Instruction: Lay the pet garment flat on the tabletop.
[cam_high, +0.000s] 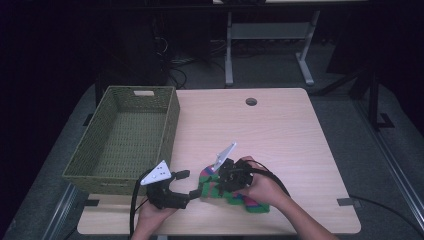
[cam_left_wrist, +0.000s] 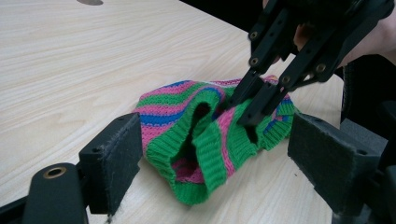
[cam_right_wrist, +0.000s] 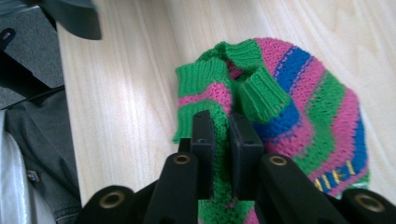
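Light wood covers the table (cam_high: 280, 130) in my high view, with dark floor and metal table legs behind it, and 1 green woven basket (cam_high: 125, 137) stands on its left part. Near the front edge I see the striped knitted hat (cam_high: 235, 196), green, pink and blue, lying on the wood. My right gripper (cam_high: 220, 184) is down on the hat, and my left gripper (cam_high: 192, 186) is just beside the hat's left end, between the hat and the basket. From the left gripper view, the 2 jaws of the left gripper (cam_left_wrist: 212, 154) are spread wide, 1 on each side of the hat's (cam_left_wrist: 205, 140) green ribbed cuff, and I cannot tell if they touch it. The right gripper (cam_left_wrist: 243, 109) comes from above and bites the cuff there. From the right gripper view, the right gripper (cam_right_wrist: 220, 128) is pressed together on a fold of the green cuff, and the rest of the hat (cam_right_wrist: 308, 112) lies flat on the table (cam_right_wrist: 126, 93) beyond.
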